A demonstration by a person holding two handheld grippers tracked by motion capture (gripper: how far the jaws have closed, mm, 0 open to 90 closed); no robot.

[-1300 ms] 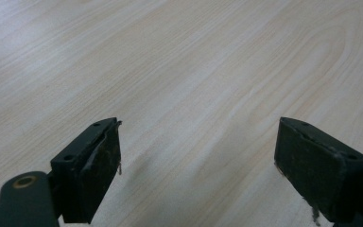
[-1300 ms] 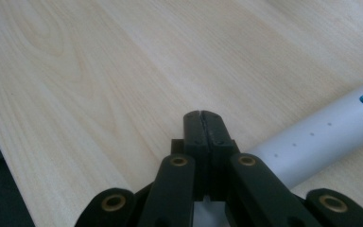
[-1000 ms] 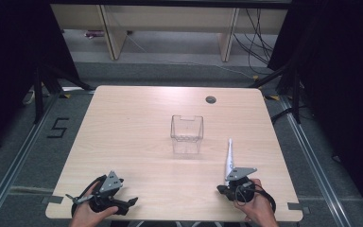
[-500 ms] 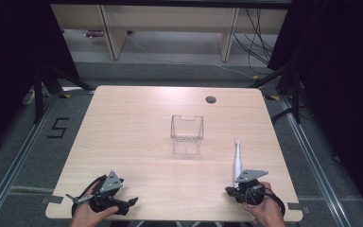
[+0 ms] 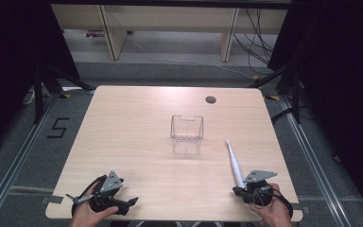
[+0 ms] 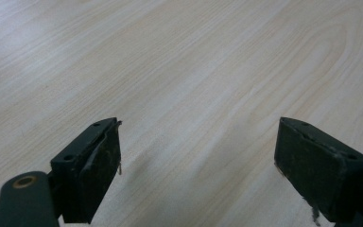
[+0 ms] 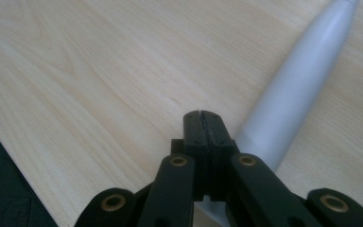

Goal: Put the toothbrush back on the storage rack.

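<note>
A white electric toothbrush (image 5: 234, 163) lies flat on the wooden table (image 5: 137, 118) near its right front corner, head pointing away from me. My right gripper (image 5: 237, 191) sits at the handle's near end, low over the table. In the right gripper view the jaws (image 7: 203, 118) are pressed together with nothing between them, and the grey-white handle (image 7: 298, 90) runs along their right side, touching them. My left gripper (image 5: 128, 202) rests at the front left corner, open, with bare wood between its fingers (image 6: 198, 156).
A clear plastic box (image 5: 186, 133) stands open-topped in the middle of the table. A dark cable hole (image 5: 211, 100) sits near the far edge. Shelving and cables lie on the floor beyond the table.
The right gripper and the toothbrush have shifted to the right and toward the front edge. The left gripper has stayed put.
</note>
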